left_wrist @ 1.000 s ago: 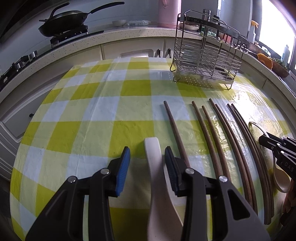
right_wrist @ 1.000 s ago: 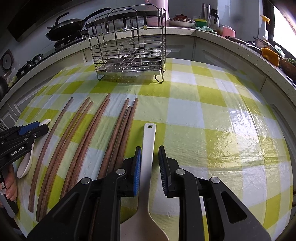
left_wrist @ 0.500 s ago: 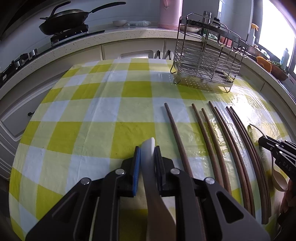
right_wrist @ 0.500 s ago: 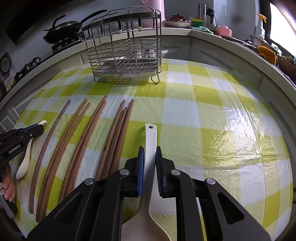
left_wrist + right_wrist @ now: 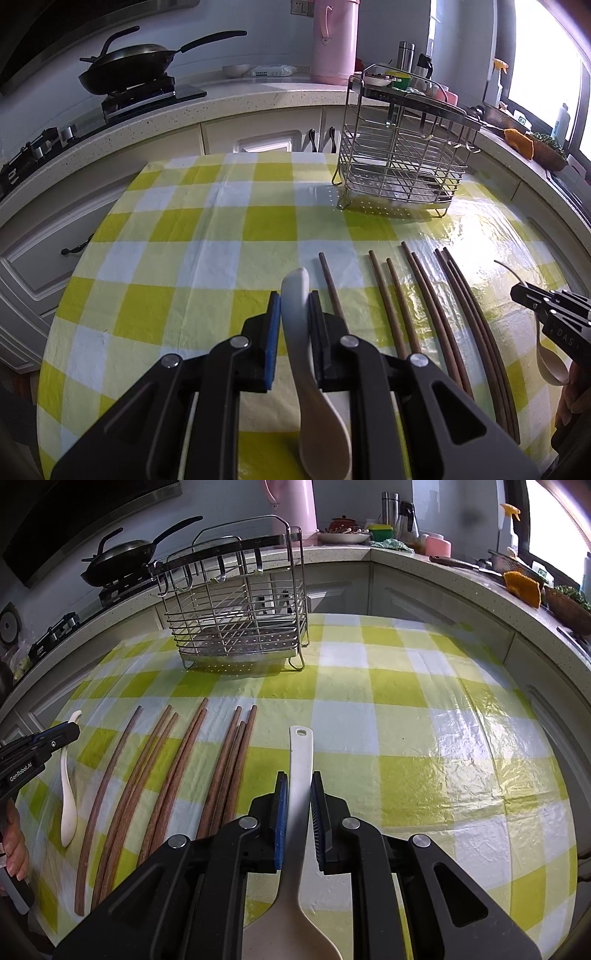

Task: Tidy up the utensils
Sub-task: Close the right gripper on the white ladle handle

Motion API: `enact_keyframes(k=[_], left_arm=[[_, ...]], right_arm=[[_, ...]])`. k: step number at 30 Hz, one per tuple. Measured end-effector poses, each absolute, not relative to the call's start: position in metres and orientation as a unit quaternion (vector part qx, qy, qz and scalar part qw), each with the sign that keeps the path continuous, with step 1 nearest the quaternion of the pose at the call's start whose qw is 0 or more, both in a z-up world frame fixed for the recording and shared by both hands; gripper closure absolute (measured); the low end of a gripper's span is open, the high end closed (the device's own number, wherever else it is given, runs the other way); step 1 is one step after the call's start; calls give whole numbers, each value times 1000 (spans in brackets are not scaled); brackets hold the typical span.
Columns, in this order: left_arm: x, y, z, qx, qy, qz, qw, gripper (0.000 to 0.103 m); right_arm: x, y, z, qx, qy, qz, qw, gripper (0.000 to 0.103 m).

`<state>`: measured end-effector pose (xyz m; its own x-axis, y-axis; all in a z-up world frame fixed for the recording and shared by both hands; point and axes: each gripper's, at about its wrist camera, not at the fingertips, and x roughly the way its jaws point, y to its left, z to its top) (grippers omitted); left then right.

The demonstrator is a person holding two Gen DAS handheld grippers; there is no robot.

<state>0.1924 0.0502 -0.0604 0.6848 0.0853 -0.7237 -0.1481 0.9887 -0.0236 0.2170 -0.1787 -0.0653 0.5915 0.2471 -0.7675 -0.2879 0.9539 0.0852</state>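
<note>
Two grippers: each one is pinched tight on a white utensil
Left gripper (image 5: 295, 312): jaws squeeze the soup spoon (image 5: 317, 406) by its handle; bowl end is cut off at the bottom edge
Right gripper (image 5: 298, 794): jaws squeeze the rice paddle (image 5: 301, 760) by its handle; wide end partly hidden under the gripper
Chopsticks (image 5: 166, 775): lie in a row on the checked tablecloth (image 5: 406, 738), between the two grippers
Wire rack (image 5: 236, 627): stands at the far side of the table; hard to see what is inside

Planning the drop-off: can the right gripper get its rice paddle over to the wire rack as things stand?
Probably yes. The right gripper is shut on the rice paddle, and bare tablecloth lies between it and the wire rack. The chopsticks lie off to its left.
</note>
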Motion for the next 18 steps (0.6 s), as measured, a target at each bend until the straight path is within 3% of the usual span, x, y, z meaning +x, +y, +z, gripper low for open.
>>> enact_keyframes(k=[18], left_arm=[[195,52,-78,-45,411,61,908,88]], right_arm=[[231,-172,-81,-42,457,142,877,89]])
